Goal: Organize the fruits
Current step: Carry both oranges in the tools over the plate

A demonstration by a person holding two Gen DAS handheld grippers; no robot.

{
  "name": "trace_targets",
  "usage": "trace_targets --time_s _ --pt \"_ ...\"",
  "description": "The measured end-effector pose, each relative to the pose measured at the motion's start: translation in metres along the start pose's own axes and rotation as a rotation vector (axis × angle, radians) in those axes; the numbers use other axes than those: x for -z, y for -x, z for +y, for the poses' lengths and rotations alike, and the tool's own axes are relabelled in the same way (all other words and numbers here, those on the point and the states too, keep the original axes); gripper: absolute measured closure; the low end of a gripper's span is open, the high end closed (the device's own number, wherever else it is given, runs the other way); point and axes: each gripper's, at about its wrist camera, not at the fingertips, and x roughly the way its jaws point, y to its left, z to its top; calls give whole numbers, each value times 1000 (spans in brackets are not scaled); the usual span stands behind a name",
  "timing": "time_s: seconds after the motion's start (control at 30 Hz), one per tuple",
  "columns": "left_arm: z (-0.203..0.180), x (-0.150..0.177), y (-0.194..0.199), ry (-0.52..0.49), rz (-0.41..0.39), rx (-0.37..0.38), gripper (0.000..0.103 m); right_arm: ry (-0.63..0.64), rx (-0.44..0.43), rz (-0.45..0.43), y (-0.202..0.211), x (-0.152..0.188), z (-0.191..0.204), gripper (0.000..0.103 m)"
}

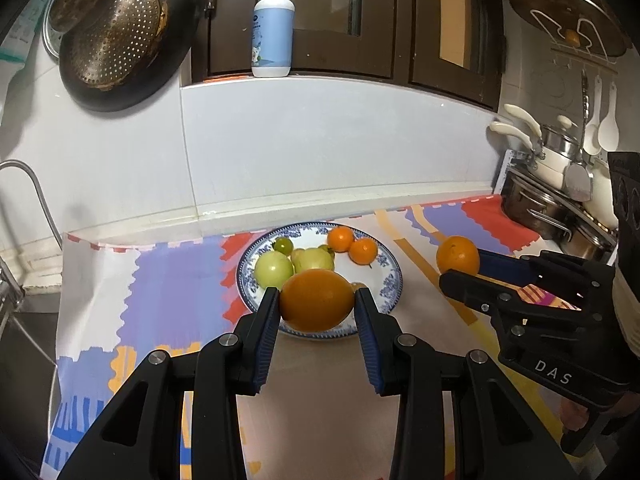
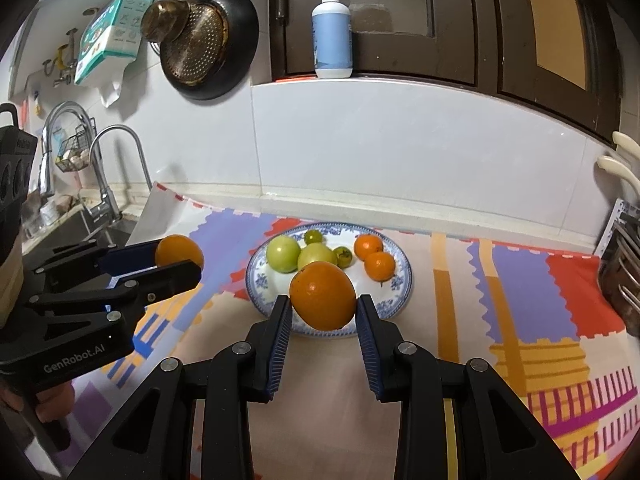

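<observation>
Orange fruit fills both of my grips: my left gripper [image 1: 316, 300] is clamped on one orange [image 1: 317, 299], and my right gripper [image 2: 323, 305] is clamped on another orange [image 2: 322, 295], both held above the near rim of the blue-patterned plate [image 1: 390, 280]. On that plate I see green fruits [image 1: 274, 269] and two small oranges [image 1: 352, 244], over a colourful cloth [image 1: 176, 280].
</observation>
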Motion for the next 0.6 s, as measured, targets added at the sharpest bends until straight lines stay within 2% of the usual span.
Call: trace_targets --time_s 0.3,0.6 --pt "5 -14 -22 10 1 -15 66 -10 2 -10 -19 -18 -11 69" --pt "13 -18 -60 25 58 -25 66 -16 -1 13 -55 -31 -23 69"
